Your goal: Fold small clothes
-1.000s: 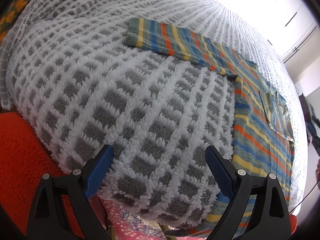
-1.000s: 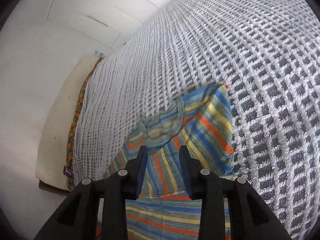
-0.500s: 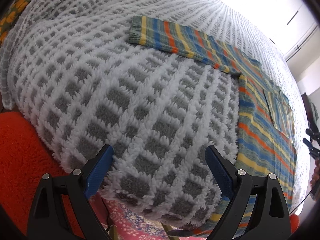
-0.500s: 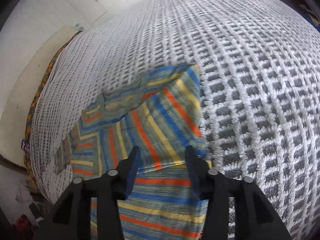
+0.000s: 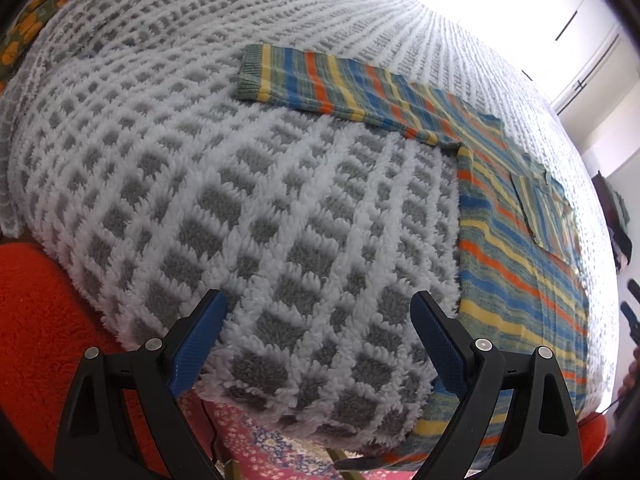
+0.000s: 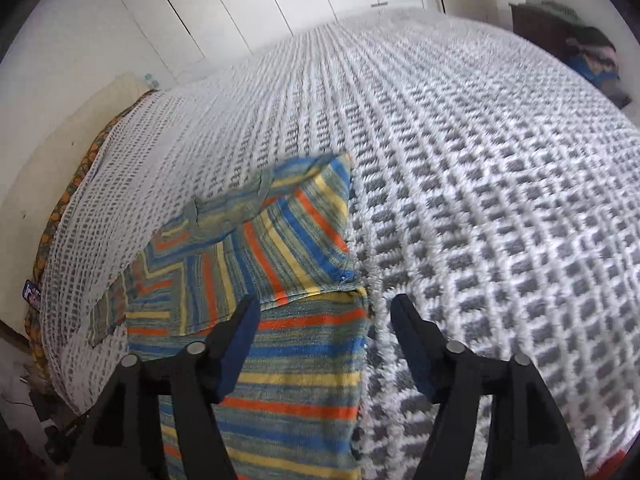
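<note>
Both tongs look like the same build. The left tongs (image 5: 318, 316) have chunky matte black plastic arms with triangular cut-outs, and a silver screw head sits on top of each arm segment, two per side. The inner faces of the fingers (image 5: 198, 340) carry blue textured pads with a fine grid pattern. The right tongs (image 6: 324, 322) are the same deal: black frame, round silver screws, dark blue pads on the fingers (image 6: 240, 344).
</note>
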Available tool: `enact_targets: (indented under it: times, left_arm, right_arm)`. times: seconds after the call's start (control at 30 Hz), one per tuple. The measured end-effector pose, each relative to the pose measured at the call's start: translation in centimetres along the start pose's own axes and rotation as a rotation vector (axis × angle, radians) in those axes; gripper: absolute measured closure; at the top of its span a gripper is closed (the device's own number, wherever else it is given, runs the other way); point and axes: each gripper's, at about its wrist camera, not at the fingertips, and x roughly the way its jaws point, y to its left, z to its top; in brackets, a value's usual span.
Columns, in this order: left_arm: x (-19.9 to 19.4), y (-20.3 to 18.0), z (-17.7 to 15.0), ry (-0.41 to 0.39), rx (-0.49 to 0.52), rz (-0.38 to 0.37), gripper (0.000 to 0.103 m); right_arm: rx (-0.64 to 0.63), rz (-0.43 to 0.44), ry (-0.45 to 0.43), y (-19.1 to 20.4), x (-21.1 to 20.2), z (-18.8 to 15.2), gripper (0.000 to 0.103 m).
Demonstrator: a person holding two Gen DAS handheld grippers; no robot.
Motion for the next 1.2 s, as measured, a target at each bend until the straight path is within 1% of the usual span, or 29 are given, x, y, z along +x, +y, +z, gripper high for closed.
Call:
enact_targets:
  times: [0.07,0.17,0.27,0.33,0.47,0.7,0.77,0.8,0.9,1.2]
  left_arm:
    - [0.0,-0.6,0.0,-0.003,0.018,0.004,0.009]
    - [0.1,-1.0,-0.1,0.001,0.044,0.013,0.009]
    - [0.2,-1.0,-0.1,0.004,0.043,0.025,0.009]
    - [0.3,-0.7,-0.1,0.005,0.017,0.019,0.009]
    - [0.2,0.1,0.0,-0.003,-0.033,-0.003,0.009]
    - [0.0,-0.1,-0.4,-0.012,-0.008,0.007,0.009]
    - [0.0,-0.2,-0.4,-0.013,-0.014,0.004,0.009]
    - [0.0,-0.2,-0.4,-0.013,-0.013,0.004,0.009]
    - [0.0,-0.2,-0.4,-0.012,-0.014,0.003,0.009]
    - [0.1,-0.4,-0.4,-0.009,-0.007,0.01,0.009]
  right_arm:
    - [0.028,-0.023,-0.072,-0.8,-2.7,-1.5,0.026]
    - [0.083,-0.079,-0.156,-2.4,-5.0,-4.6,0.026]
    - [0.103,-0.148,-0.197,-3.8,-6.3,-7.2,0.026]
    - [0.136,-0.155,-0.199,-4.8,-6.7,-8.2,0.026]
    - [0.166,-0.159,-0.194,-5.9,-6.0,-8.4,0.026]
    - [0.11,-0.161,-0.194,-4.9,-5.5,-8.7,0.025]
    - [0.096,-0.176,-0.199,-4.6,-5.6,-8.7,0.017]
    - [0.088,-0.187,-0.201,-4.5,-5.7,-8.7,0.016]
    - [0.064,-0.204,-0.206,-4.0,-5.8,-8.8,0.016]
    - [0.042,-0.197,-0.184,-3.7,-5.2,-8.9,0.016]
